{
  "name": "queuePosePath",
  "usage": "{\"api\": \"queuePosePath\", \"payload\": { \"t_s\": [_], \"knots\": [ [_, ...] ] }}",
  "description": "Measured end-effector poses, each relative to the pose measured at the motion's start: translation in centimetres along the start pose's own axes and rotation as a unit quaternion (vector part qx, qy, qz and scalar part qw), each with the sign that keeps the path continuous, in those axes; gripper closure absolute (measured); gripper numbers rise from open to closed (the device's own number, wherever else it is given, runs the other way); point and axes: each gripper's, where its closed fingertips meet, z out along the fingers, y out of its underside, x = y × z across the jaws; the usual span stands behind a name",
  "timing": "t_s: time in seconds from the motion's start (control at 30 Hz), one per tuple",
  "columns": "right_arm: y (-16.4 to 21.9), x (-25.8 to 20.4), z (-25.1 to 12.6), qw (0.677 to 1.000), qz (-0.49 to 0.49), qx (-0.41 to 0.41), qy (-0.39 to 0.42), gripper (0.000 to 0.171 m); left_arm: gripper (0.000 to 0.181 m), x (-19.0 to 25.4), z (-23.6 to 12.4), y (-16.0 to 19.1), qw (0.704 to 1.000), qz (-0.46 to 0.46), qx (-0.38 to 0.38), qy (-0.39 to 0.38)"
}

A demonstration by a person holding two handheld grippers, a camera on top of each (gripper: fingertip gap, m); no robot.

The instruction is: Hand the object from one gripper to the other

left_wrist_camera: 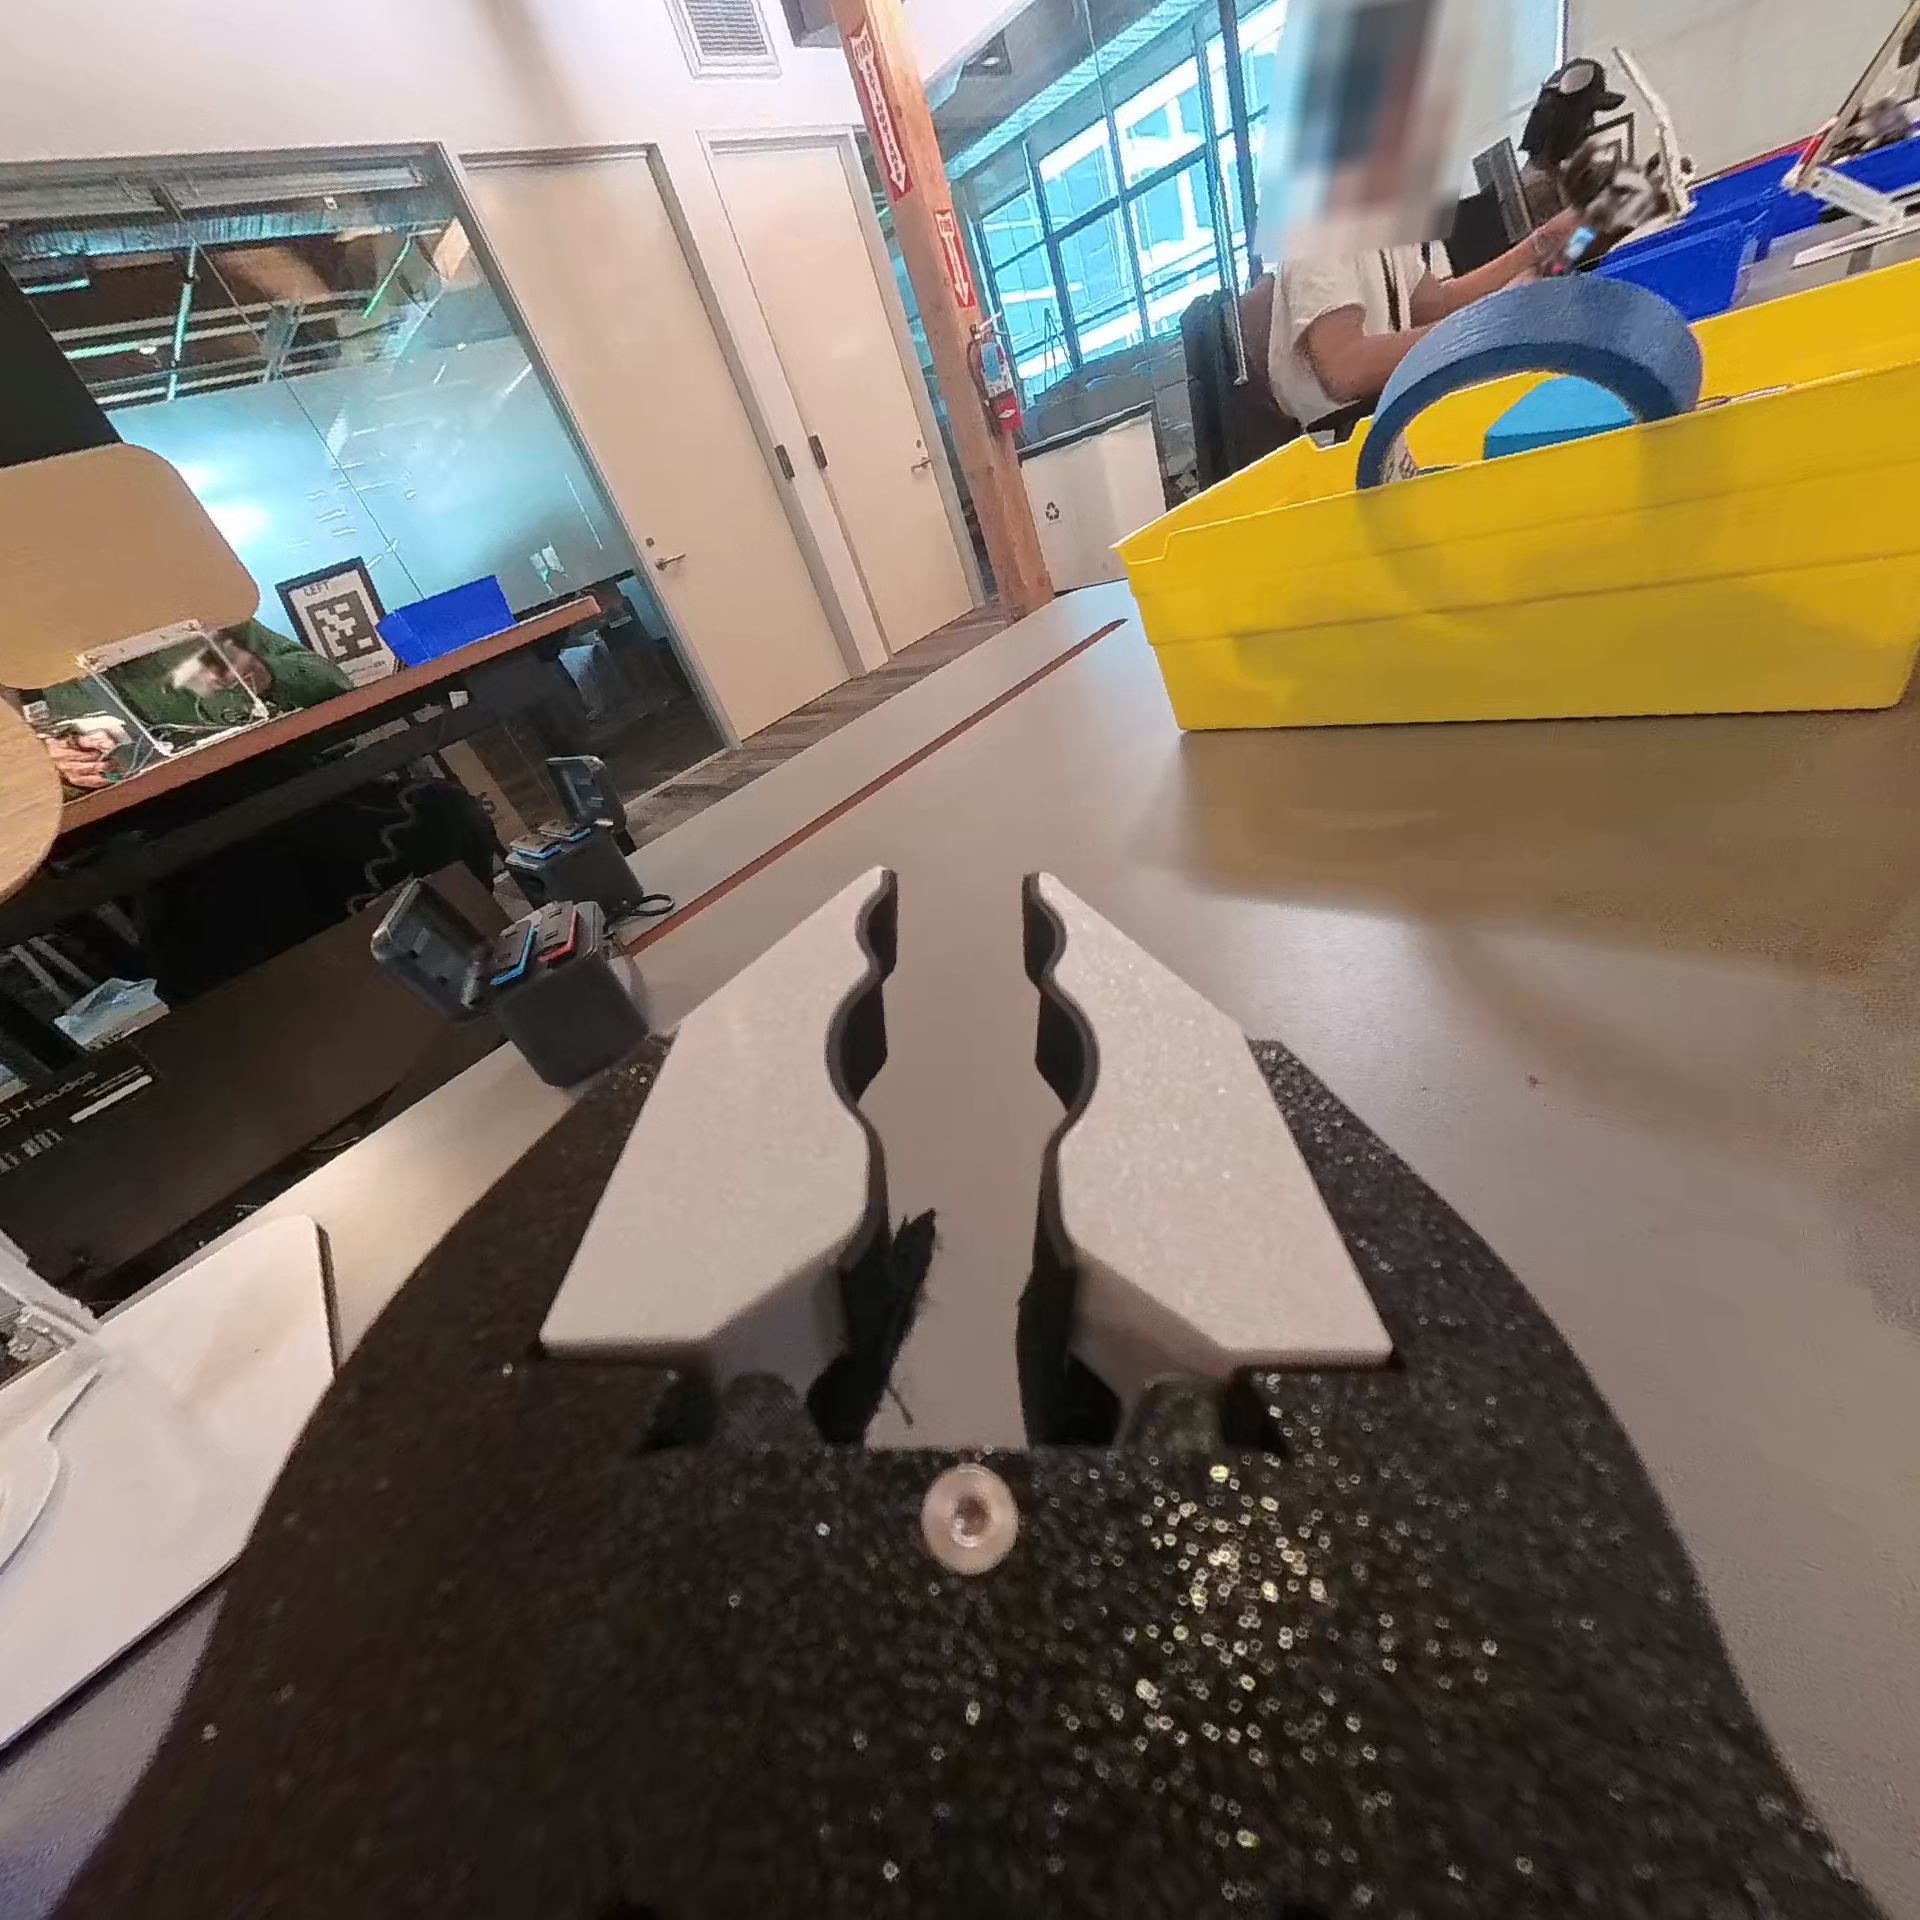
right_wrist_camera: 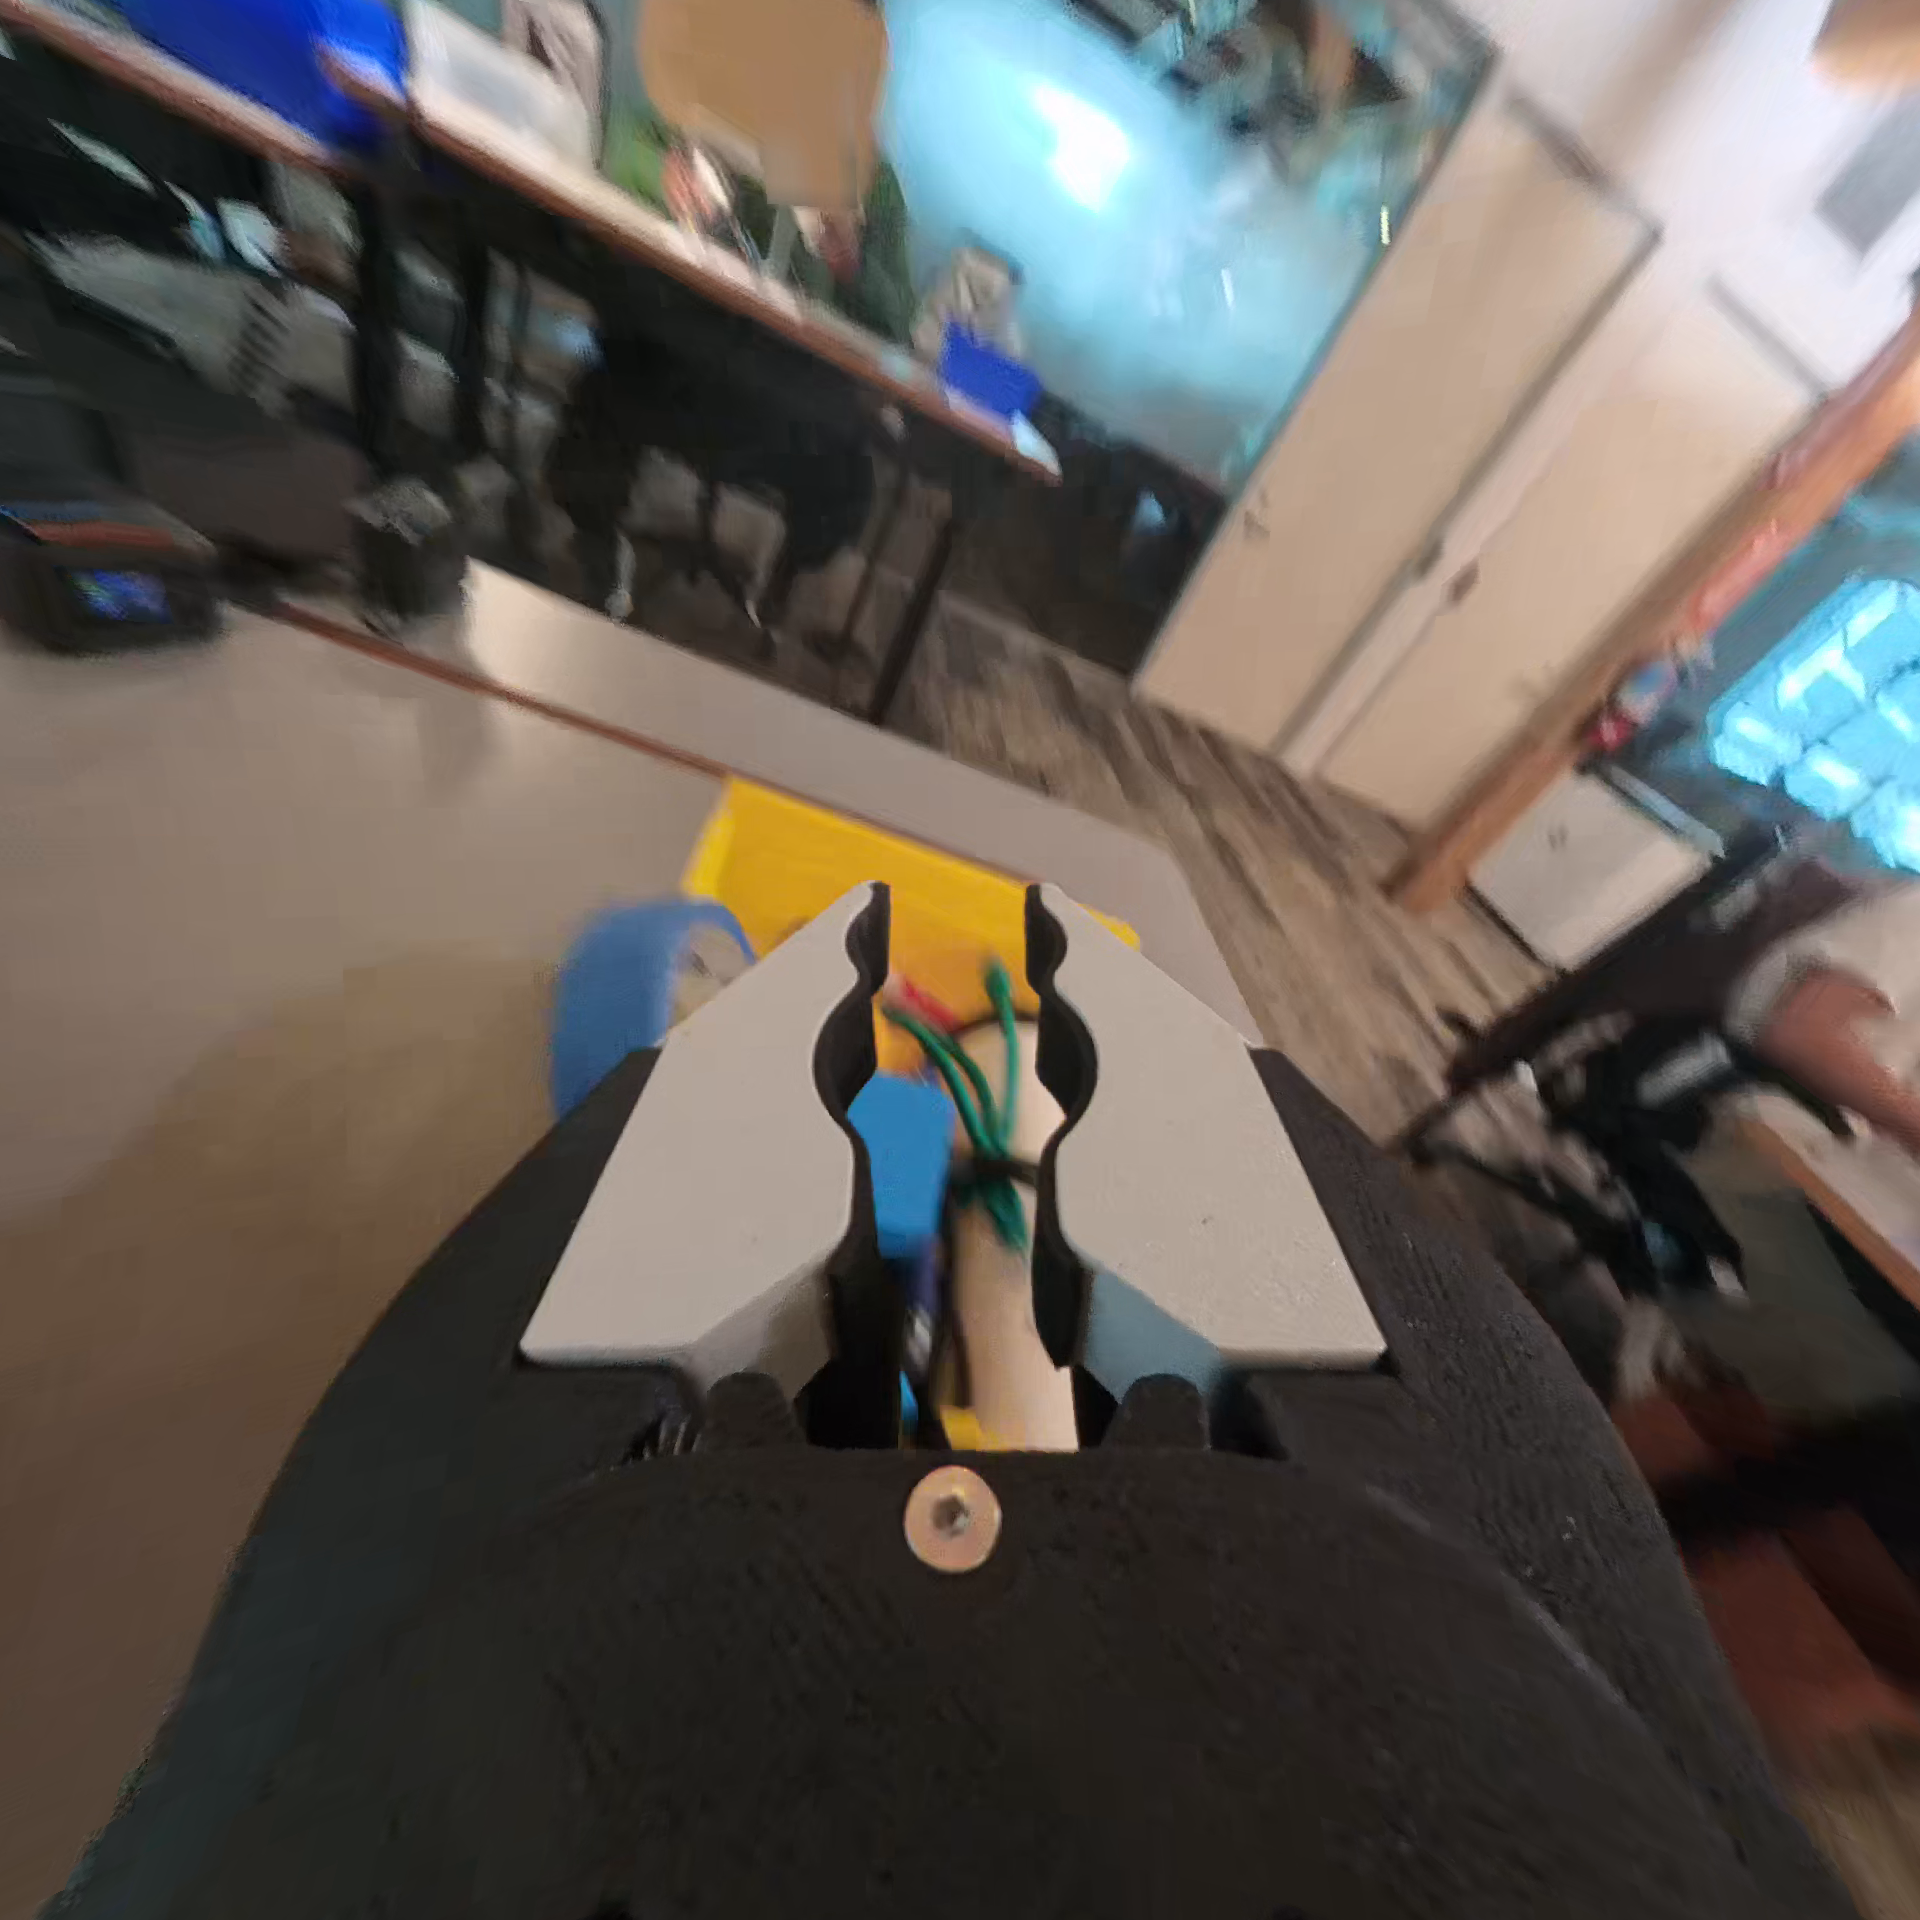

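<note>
A yellow bin [left_wrist_camera: 1558, 623] stands on the grey table at the right of the left wrist view. A blue tape roll [left_wrist_camera: 1558, 332] leans on its rim, and a blue block [left_wrist_camera: 1558, 421] lies inside. My left gripper [left_wrist_camera: 958, 883] is open and empty, low over the table, left of and short of the bin. My right gripper [right_wrist_camera: 956, 894] is open above the bin [right_wrist_camera: 810, 852]; this view is blurred. Through its gap I see the blue block [right_wrist_camera: 904, 1153], green wires [right_wrist_camera: 977, 1101] and a cream tube [right_wrist_camera: 1003, 1320]. The tape roll [right_wrist_camera: 613, 987] is left of its fingers.
Dark battery cases [left_wrist_camera: 561, 997] stand at the table's left edge [left_wrist_camera: 883, 779]. A white cardboard sheet [left_wrist_camera: 156, 1455] lies at the lower left. A seated person [left_wrist_camera: 1340, 332] is behind the bin. Another desk [left_wrist_camera: 312, 707] stands across the aisle. The gap from one gripper's tips to the other's is roughly 35 cm.
</note>
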Motion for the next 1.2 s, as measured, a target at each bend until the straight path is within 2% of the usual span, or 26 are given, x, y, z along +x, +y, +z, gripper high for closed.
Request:
{"api": "queuePosePath", "payload": {
  "t_s": [0.13,0.2,0.3,0.4,0.43,0.5,0.67,0.8,0.93,1.03,1.1,1.13,1.2],
  "knots": [
    [-6.0,-8.6,1.0,0.982,0.018,0.161,-0.094,0.147,0.16,-0.2,-0.1,0.0,1.0,-0.001,0.001,-0.003],
    [-7.4,-13.7,2.2,0.963,0.044,0.21,-0.161,0.154,0.161,-0.3,-0.2,0.0,1.0,-0.004,0.002,-0.003],
    [-7.0,-19.0,5.6,0.946,0.099,0.236,-0.198,0.159,0.162,-0.2,-0.2,0.0,1.0,-0.009,0.001,0.0],
    [-5.0,-22.9,8.7,0.948,0.058,0.254,-0.185,0.162,0.163,-0.2,-0.3,-0.1,1.0,-0.004,0.002,0.001],
    [-4.3,-23.9,9.3,0.948,0.038,0.259,-0.18,0.163,0.165,-0.1,-0.3,-0.1,1.0,-0.002,0.002,0.002],
    [-3.4,-25.8,9.3,0.944,0.005,0.263,-0.2,0.164,0.181,0.4,-0.4,-0.3,1.0,-0.001,0.002,0.022],
    [-2.7,-27.6,8.7,0.936,-0.037,0.263,-0.23,0.164,0.181,1.0,-0.6,-1.2,0.999,0.028,0.0,0.025],
    [-2.4,-27.9,8.8,0.938,-0.053,0.257,-0.228,0.164,0.176,1.6,-1.4,-5.0,0.999,0.034,0.017,0.021],
    [-2.5,-27.6,8.8,0.937,-0.04,0.259,-0.23,0.164,0.174,0.1,-4.6,-10.5,1.0,0.005,0.015,0.013],
    [-2.4,-27.2,9.1,0.938,-0.015,0.255,-0.233,0.164,0.171,-6.0,-9.3,-12.5,0.996,-0.009,-0.035,-0.076],
    [-2.4,-26.8,9.4,0.939,0.007,0.249,-0.235,0.164,0.166,-10.8,-13.3,-10.8,0.98,-0.035,-0.128,-0.147],
    [-2.3,-26.6,9.6,0.94,0.019,0.246,-0.236,0.164,0.168,-13.0,-15.6,-8.8,0.961,-0.06,-0.196,-0.185],
    [-2.1,-26.1,9.9,0.941,0.044,0.238,-0.235,0.164,0.173,-15.8,-20.5,-3.5,0.901,-0.103,-0.34,-0.25]
  ]
}}
